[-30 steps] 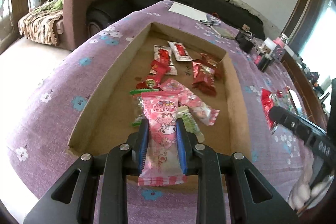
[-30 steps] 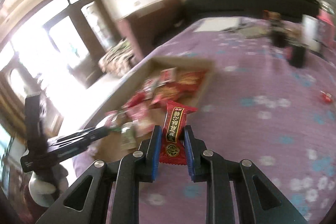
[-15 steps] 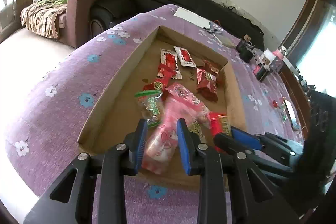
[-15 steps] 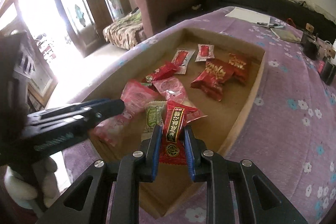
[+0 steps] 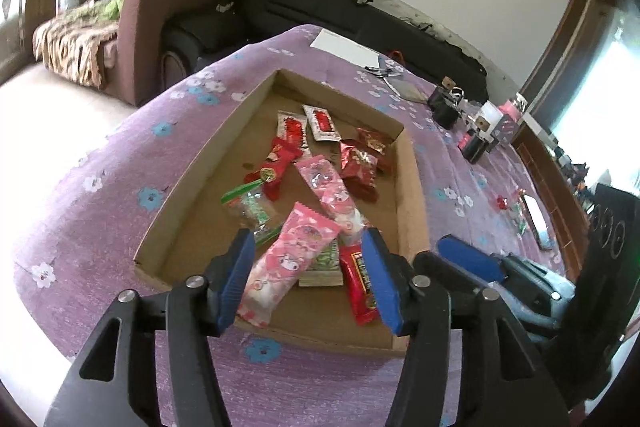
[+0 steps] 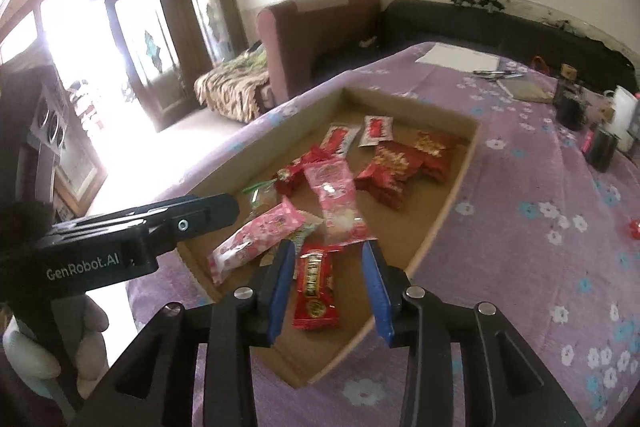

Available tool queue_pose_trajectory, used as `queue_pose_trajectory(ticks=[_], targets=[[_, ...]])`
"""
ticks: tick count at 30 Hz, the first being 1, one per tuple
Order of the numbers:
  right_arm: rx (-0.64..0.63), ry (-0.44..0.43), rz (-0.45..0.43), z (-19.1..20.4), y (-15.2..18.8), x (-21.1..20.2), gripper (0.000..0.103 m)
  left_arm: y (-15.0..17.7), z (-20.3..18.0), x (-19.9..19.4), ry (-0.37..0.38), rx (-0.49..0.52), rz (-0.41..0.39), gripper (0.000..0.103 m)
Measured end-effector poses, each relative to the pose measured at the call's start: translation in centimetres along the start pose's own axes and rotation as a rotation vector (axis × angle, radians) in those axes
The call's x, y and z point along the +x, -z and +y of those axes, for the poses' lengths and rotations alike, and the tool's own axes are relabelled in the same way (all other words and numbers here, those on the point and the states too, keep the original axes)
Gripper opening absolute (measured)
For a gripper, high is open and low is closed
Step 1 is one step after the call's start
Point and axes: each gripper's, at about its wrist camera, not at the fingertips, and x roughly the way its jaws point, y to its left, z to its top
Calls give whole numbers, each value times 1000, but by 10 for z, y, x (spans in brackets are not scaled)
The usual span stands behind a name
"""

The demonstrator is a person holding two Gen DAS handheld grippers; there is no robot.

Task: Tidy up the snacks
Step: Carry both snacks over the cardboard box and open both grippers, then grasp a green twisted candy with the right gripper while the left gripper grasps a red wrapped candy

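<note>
Both tools opening. Left tool (image 5: 310, 281) spreads, pink pack (image 5: 286, 265) now loose in tray (image 5: 192, 183). Right tool (image 6: 332, 291) spreads, red bar (image 6: 314, 291) dropped between pads. Two more snacks stowed.

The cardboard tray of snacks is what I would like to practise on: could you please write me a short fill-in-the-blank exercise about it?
1. The snacks lie in a shallow tray made of ____.
2. The packet between the fingers of the left gripper is mostly ____ in colour.
3. The packet between the fingers of the right gripper is mostly ____ in colour.
4. The tablecloth under the tray is purple with a pattern of ____.

Missing words: cardboard; pink; red; flowers
</note>
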Motion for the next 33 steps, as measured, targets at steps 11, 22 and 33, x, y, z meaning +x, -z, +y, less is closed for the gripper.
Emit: queue_pose_trajectory(ticks=[11, 22, 33], targets=[[194, 94, -13, -93, 20, -33, 43, 15, -69, 4, 99, 185, 50, 65], [380, 217, -20, -191, 51, -69, 44, 35, -125, 21, 81, 329, 119, 64], [450, 290, -50, -243, 68, -100, 46, 47, -168, 35, -13, 451, 133, 64]])
